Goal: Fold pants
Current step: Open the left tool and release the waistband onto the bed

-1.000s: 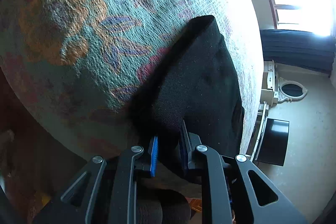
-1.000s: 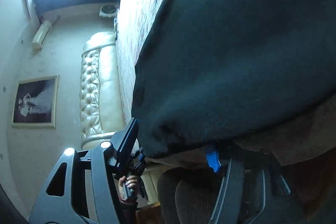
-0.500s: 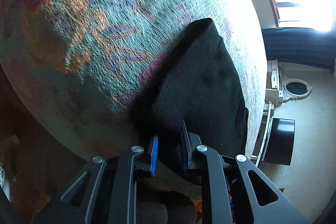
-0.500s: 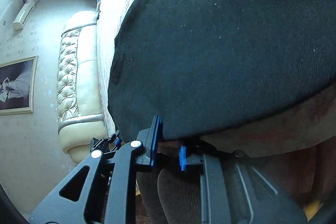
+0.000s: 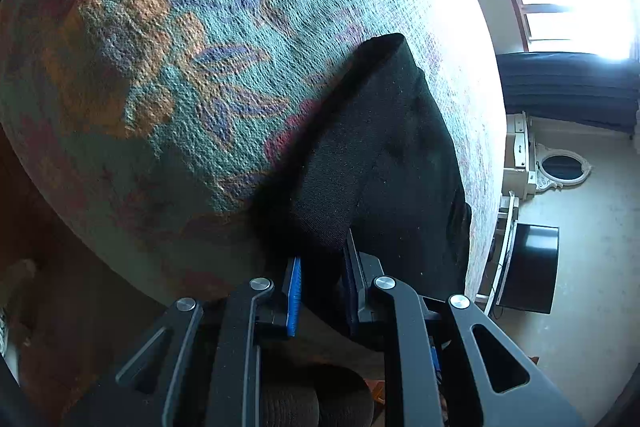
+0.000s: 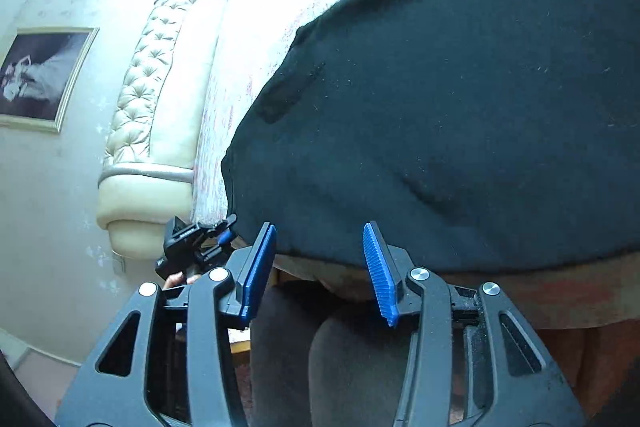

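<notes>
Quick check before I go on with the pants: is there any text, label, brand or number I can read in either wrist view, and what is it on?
None can be read.
Small black device beside the bed edge, right wrist view: faint pale marking, too small and blurred to read.
Black pants: no tag or print showing.
Framed picture on the wall: an image only, no lettering.
Floral bedcover: pattern only.

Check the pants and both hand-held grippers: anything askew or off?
Nothing damaged. The black pants hang over the near edge of the floral bedspread. The left hand-held gripper pinches their edge; the right hand-held gripper, jaws just opening, stands empty.
</notes>
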Available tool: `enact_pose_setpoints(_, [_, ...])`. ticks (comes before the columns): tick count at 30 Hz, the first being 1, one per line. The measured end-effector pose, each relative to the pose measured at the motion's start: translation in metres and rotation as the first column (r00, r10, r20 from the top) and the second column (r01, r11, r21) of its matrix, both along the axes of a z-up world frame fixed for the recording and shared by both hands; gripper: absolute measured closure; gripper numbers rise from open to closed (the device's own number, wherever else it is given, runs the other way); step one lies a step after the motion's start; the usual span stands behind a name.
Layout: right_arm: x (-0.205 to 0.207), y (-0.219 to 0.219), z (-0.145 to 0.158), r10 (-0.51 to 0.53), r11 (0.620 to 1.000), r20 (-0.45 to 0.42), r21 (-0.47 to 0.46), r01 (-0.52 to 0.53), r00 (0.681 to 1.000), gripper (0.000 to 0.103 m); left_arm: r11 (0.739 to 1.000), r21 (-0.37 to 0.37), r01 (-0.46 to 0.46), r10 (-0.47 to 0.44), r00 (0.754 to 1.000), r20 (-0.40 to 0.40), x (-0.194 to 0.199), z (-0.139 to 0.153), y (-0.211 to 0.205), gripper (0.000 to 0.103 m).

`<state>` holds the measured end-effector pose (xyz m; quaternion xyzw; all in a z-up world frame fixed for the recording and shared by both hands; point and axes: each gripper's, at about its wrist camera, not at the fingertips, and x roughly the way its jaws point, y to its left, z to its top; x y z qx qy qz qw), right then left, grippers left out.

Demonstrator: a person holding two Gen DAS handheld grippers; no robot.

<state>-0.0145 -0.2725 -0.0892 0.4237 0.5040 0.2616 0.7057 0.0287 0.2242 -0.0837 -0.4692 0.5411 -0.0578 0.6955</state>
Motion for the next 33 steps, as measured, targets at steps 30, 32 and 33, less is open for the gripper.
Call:
enact_pose_setpoints(30, [-0.167,-0.413,0.041,-0.849,0.473,0.192,-0.137,0.870,0.492,0.036,0.767,0.638,-0.067,-0.131,0.957,0.258,0.004,0.085,-0.024,0.016])
enact_pose_setpoints(32, [-0.172,-0.433,0.024,-0.870,0.452,0.161,-0.114,0.885,0.465,0.036,0.771,0.633,-0.070,-0.125,0.958,0.259,0.004,0.085,-0.021,0.016])
enact_pose_setpoints(33, [-0.172,-0.437,0.017,-0.872,0.452,0.152,-0.114,0.885,0.465,0.036,0.776,0.627,-0.070,-0.122,0.958,0.259,0.004,0.085,-0.019,0.016])
